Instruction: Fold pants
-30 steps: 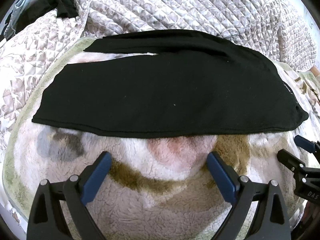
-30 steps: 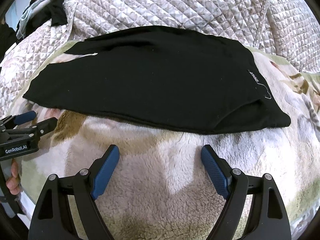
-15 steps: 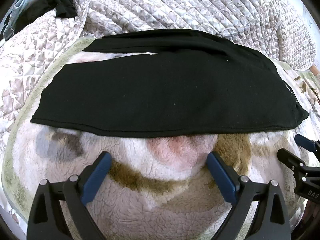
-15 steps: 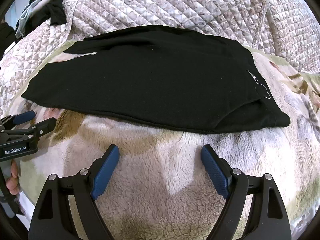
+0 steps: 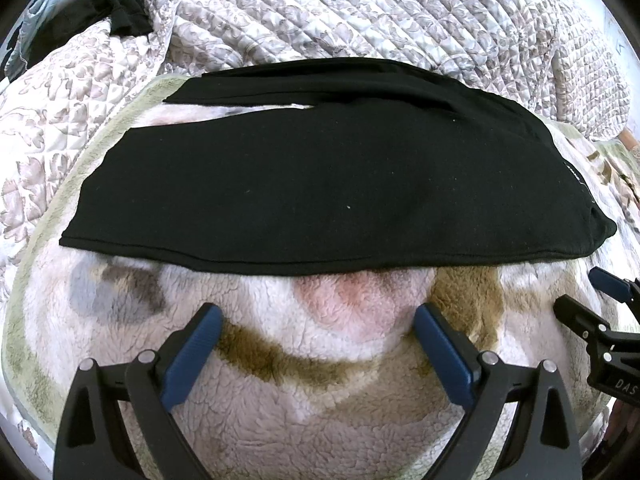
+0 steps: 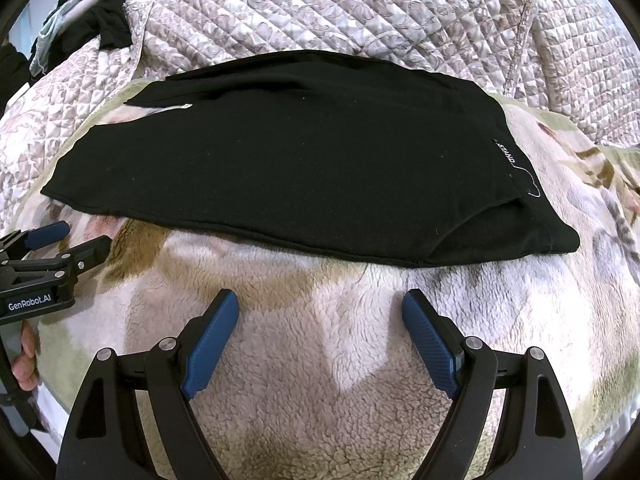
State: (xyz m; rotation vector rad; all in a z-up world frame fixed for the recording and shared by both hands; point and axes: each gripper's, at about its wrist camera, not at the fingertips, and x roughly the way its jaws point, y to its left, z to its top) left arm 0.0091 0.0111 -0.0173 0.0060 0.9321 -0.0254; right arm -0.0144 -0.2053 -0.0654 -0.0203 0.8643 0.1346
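Observation:
Black pants [image 5: 320,176] [image 6: 288,164] lie flat across a fluffy patterned blanket [image 5: 320,360], legs laid one over the other, leg ends to the left, waistband with a small white logo [image 6: 520,168] at the right. My left gripper [image 5: 318,322] hovers open just short of the pants' near edge, nothing between its blue pads. My right gripper [image 6: 320,312] is also open and empty, near the same edge toward the waistband end. Each gripper shows at the side of the other's view, the right gripper [image 5: 592,296] and the left gripper [image 6: 76,240].
A quilted floral bedspread [image 5: 360,12] rises behind the pants. Dark and pale clothes [image 6: 92,20] are piled at the far left corner. A hand [image 6: 26,356] holds the left gripper's handle. The fluffy blanket [image 6: 340,380] spreads in front of the pants.
Both grippers have barely shifted, staying open near the pants' front edge. The pants have not moved.

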